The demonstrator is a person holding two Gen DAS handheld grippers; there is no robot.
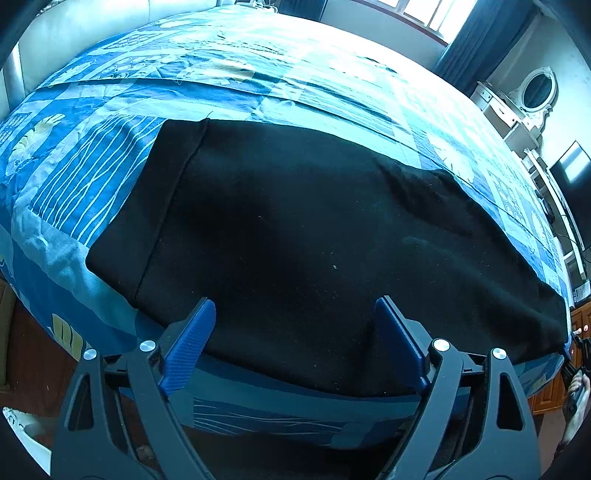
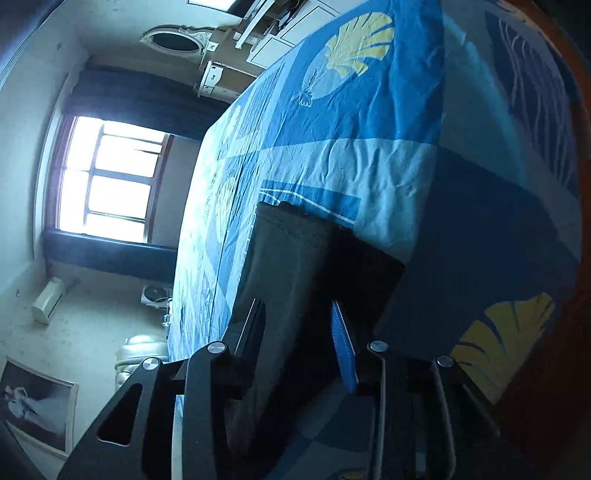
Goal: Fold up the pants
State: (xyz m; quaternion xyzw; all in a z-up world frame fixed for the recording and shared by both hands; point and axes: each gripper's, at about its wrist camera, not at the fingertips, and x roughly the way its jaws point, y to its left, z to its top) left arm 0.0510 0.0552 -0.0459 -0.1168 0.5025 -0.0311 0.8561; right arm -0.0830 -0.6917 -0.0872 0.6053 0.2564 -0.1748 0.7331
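Observation:
The black pants (image 1: 295, 236) lie flat across the near part of the bed, the hemmed band at the left. My left gripper (image 1: 295, 314) is open, its blue fingers (image 1: 192, 339) wide apart just over the near edge of the pants, holding nothing. In the right wrist view, rolled sideways, one end of the pants (image 2: 295, 266) with its stitched hem lies between the fingers of my right gripper (image 2: 299, 317). The jaws stand apart around the cloth, and a gap shows on both sides. The right gripper also shows at the far right of the left wrist view (image 1: 576, 354).
The bed (image 1: 258, 74) has a blue patterned sheet with shell prints. A white dresser with an oval mirror (image 1: 535, 92) stands at the right wall, a window with dark curtains (image 1: 436, 18) behind the bed. Wooden floor (image 1: 26, 369) lies below the bed's near edge.

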